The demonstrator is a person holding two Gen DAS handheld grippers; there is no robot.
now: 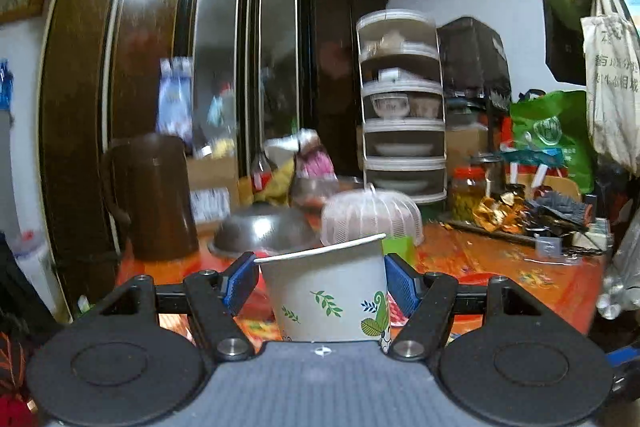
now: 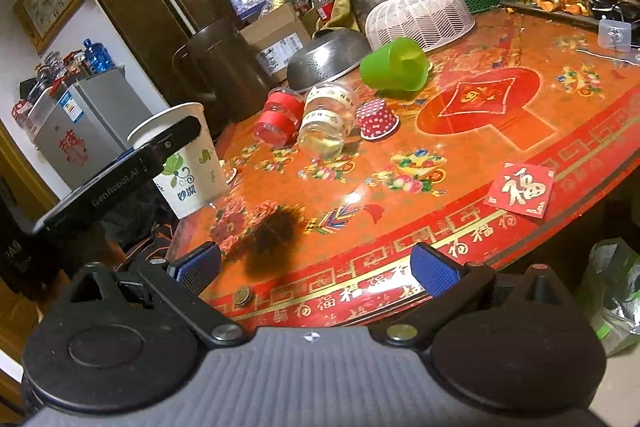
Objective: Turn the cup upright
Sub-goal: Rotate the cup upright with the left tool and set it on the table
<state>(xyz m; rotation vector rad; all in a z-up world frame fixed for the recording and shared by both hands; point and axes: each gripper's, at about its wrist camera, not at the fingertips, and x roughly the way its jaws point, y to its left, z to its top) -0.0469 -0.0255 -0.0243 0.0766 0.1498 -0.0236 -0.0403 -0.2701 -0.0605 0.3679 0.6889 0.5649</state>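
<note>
My left gripper is shut on a white paper cup with green leaf prints, rim up and slightly tilted. In the right wrist view the same paper cup stands at the table's left edge, with the left gripper's finger across its rim. My right gripper is open and empty over the table's near edge. A green cup, a red jar, a clear jar and a small red dotted cup lie or sit mid-table.
The table has a red-orange patterned cover. A steel bowl and a white mesh food cover lie upside down behind the cups. A brown jug stands at the left. A red card lies near the front edge.
</note>
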